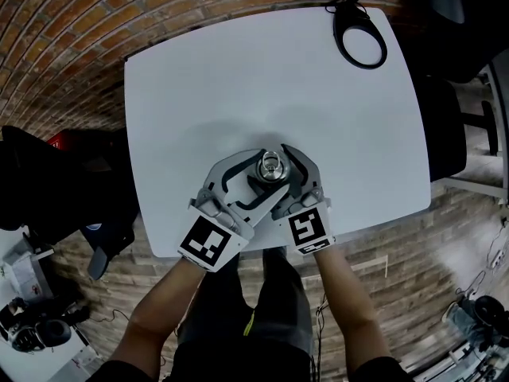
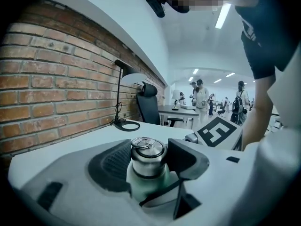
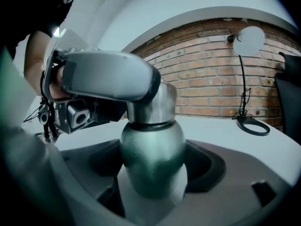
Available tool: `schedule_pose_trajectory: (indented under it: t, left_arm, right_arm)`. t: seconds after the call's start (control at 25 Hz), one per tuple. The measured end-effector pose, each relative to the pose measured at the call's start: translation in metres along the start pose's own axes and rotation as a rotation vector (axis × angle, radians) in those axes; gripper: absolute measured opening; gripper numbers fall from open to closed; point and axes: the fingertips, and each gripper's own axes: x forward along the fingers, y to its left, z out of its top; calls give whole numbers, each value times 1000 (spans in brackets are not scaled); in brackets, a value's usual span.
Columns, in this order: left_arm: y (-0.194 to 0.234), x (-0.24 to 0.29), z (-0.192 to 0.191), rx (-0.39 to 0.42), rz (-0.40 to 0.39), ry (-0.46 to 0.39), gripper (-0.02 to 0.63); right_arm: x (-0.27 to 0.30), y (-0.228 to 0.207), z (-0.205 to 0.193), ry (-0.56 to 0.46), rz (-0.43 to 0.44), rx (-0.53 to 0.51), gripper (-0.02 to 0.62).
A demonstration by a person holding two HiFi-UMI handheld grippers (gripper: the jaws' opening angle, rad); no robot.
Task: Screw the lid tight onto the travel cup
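Steel lid (image 2: 147, 149) between parted left tool (image 2: 149, 162), right tool (image 3: 153, 174) clamping cup (image 3: 153, 149)

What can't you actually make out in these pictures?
- Head view: the travel cup below its lid, hidden under the left gripper and right gripper.
- Right gripper view: the lid's top, covered by the left gripper's jaw.
- Both gripper views: the cup's base, behind the jaws, so whether it stands on the table is unclear.
- Left gripper view: the people far behind, too small for detail.
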Motion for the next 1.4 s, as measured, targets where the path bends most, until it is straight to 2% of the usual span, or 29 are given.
schedule_pose_trajectory:
  t: [0.16,0.24,0.32,0.44,0.48,0.6,0.64,0.72,0.76,0.84,0.92,1.0,1.04,1.12,1.2,1.32,1.4]
  left_arm:
    - [-2,-2,-2,-60,-127,-16,233]
    - [-3,-4,-3,-55,-213,-10,233]
    - [-5,-3,-1,-7,-308,-10,233]
    - [-13,-3,6,162,-494,-45,235]
    - [-14,-3,7,161,-549,-43,235]
    - [-13,-4,2,-5,-674,30,236]
    - [-14,-3,0,-16,-716,54,236]
    - [-14,-2,-3,14,-759,83,239]
    - [-14,-1,-4,36,-750,85,250]
    - [-10,-1,-4,60,-680,59,272]
    - [-4,-4,-1,27,-570,-10,325]
    - [-1,-9,1,-15,-449,-79,342]
    - [-1,-11,-1,-10,-381,-90,342]
    - [2,-12,-9,35,-230,-62,342]
    - [5,-8,-12,40,-105,-30,341]
    - [4,2,-7,67,-34,-23,323]
    - [-1,8,-1,128,-39,-37,263]
  right_arm:
    - [0,1,-1,-7,5,-1,368]
    - [1,1,-1,-9,8,1,368]
    - [1,1,0,-8,11,6,368]
    - [1,1,1,-5,14,8,368]
    - [0,1,1,-7,15,5,368]
    - [0,1,1,-15,21,5,368]
    - [-1,1,1,-15,22,12,368]
    - [-2,0,1,-14,22,23,368]
    - [-2,0,1,-12,22,24,368]
    - [-1,1,0,-8,21,16,368]
    - [0,2,0,-8,19,12,368]
    - [0,1,1,-9,17,14,368]
    - [-1,1,1,-9,16,16,368]
    - [-1,1,1,-9,16,17,368]
    - [-1,1,1,-5,15,16,368]
    - [0,1,1,-6,13,17,368]
    - [0,0,1,-18,14,15,368]
